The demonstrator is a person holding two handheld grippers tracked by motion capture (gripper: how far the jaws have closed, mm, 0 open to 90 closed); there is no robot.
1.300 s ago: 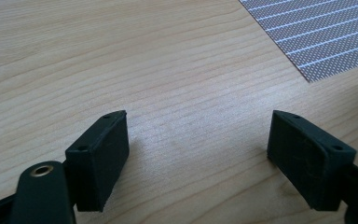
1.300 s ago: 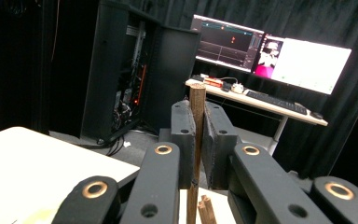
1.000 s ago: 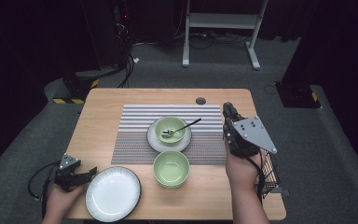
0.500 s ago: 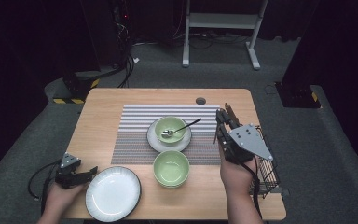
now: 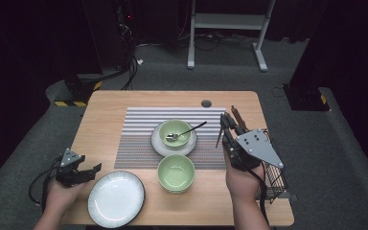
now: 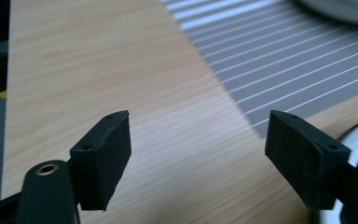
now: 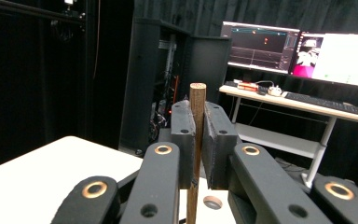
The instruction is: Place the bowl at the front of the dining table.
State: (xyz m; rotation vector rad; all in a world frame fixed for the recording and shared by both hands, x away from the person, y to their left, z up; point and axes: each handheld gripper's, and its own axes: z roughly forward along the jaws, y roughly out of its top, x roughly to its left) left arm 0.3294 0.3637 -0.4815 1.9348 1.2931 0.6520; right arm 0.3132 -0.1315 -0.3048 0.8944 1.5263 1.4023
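Two jaws hide most of the wooden stick (image 7: 197,121).

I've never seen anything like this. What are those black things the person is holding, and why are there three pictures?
Each hand holds a gripper, a hand-worked clamp. One camera looks down at the wooden table; another rides on each gripper. The left gripper is open, beside a white plate. The right gripper is shut on a thin wooden stick. On the striped placemat a green bowl with a spoon sits on a saucer; an empty green bowl stands nearer.
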